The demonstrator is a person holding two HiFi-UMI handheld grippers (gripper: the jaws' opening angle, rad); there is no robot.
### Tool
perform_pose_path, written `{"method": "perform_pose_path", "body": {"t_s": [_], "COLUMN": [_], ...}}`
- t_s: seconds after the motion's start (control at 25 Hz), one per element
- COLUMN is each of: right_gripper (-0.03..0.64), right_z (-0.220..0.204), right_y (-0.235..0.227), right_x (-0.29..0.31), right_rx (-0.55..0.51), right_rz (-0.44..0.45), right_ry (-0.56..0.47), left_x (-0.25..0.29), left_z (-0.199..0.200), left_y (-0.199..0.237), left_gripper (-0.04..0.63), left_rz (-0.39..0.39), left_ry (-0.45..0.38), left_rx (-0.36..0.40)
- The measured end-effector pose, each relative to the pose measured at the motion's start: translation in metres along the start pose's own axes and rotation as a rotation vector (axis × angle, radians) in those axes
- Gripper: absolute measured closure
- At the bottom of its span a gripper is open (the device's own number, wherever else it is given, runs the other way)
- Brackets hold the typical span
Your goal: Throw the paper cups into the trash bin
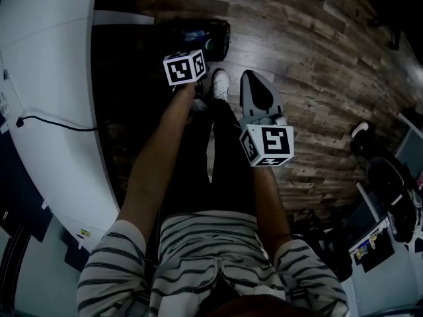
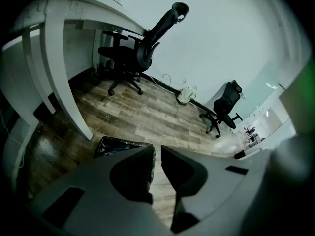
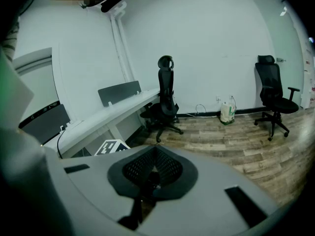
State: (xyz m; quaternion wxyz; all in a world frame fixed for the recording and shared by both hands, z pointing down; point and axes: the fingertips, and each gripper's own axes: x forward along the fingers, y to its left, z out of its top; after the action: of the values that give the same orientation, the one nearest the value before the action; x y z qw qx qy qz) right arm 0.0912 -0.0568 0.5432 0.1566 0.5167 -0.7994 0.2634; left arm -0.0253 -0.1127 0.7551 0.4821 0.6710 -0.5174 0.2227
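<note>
down on the brown wood-plank floor, the black trash bin with a glossy black liner stands just beside the curved white desk, ahead of the person's white shoe. the left gripper hangs by the bin's near edge, its grey fingers a narrow slit apart with nothing between them. the right gripper is held to the right of the bin, fingers pressed together and empty.

Right gripper jaws together, nothing between; black chair beside white desk.
</note>
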Motion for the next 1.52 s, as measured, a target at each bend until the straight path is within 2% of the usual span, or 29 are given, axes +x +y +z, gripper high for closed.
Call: {"method": "perform_pose_path", "body": {"t_s": [0.2, 0.56, 1.28, 1.52], "right_gripper": [0.600, 0.600, 0.600, 0.600], "right_z": [0.015, 0.043, 0.100, 0.119], "right_y": [0.010, 0.027, 0.052, 0.066], "right_x": [-0.006, -0.021, -0.058, -0.071], "right_rx": [-0.011, -0.023, -0.009, -0.053], "right_rz": [0.016, 0.045, 0.105, 0.131], "right_ry": [-0.015, -0.048, -0.100, -0.122], "left_x": [-0.027, -0.082, -0.206, -0.250], "left_z": [0.010, 0.045, 0.101, 0.117], "left_y": [-0.008, -0.034, -0.081, -0.093], "left_gripper": [0.546, 0.571, 0.572, 0.572], "left_rz": [-0.013, -0.037, -0.047, -0.054], "left_ry": [-0.027, -0.124, -0.344, -0.415], "left_rx": [0.028, 0.063, 0.085, 0.103]}}
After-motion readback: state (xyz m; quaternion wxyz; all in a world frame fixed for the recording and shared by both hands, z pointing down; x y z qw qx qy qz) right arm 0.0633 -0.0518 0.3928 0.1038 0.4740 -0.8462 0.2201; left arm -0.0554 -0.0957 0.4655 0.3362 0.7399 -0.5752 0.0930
